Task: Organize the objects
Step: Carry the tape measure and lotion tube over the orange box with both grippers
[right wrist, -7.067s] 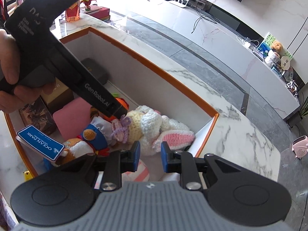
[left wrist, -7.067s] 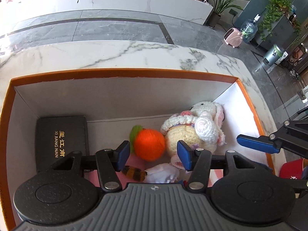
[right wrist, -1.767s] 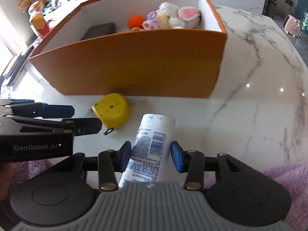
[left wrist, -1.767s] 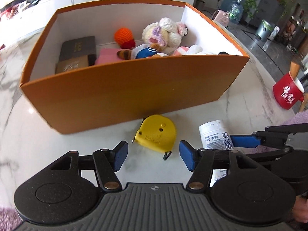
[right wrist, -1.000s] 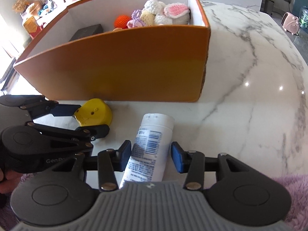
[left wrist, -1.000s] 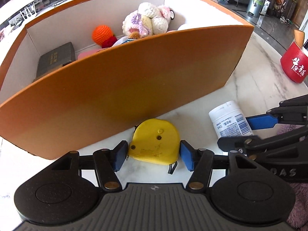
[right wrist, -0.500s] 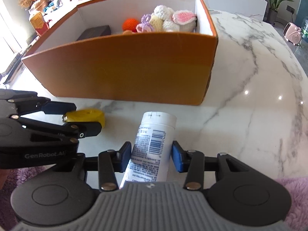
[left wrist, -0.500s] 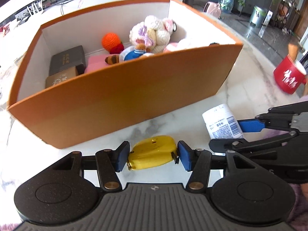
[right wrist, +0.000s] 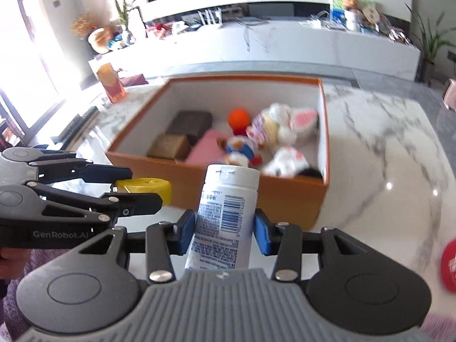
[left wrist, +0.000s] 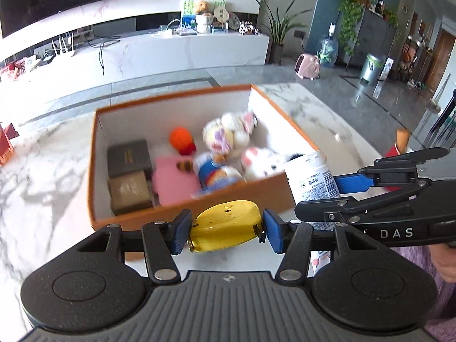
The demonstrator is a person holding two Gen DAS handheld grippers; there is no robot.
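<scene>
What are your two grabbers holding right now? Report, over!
Left gripper shut on yellow tape measure. Right gripper shut on white bottle. Both in front of the orange box; its near wall stands between them and the toys.

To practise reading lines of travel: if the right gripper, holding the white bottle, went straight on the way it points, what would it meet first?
Probably the near wall of the orange box: the right gripper and white bottle aim there, though depth is unclear.

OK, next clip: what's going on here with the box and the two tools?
A person is tidying loose items into an orange box of soft toys and small cases. The left tool grips a yellow tape measure; the right tool grips a white bottle. Both are held above the marble table, just short of the box.
</scene>
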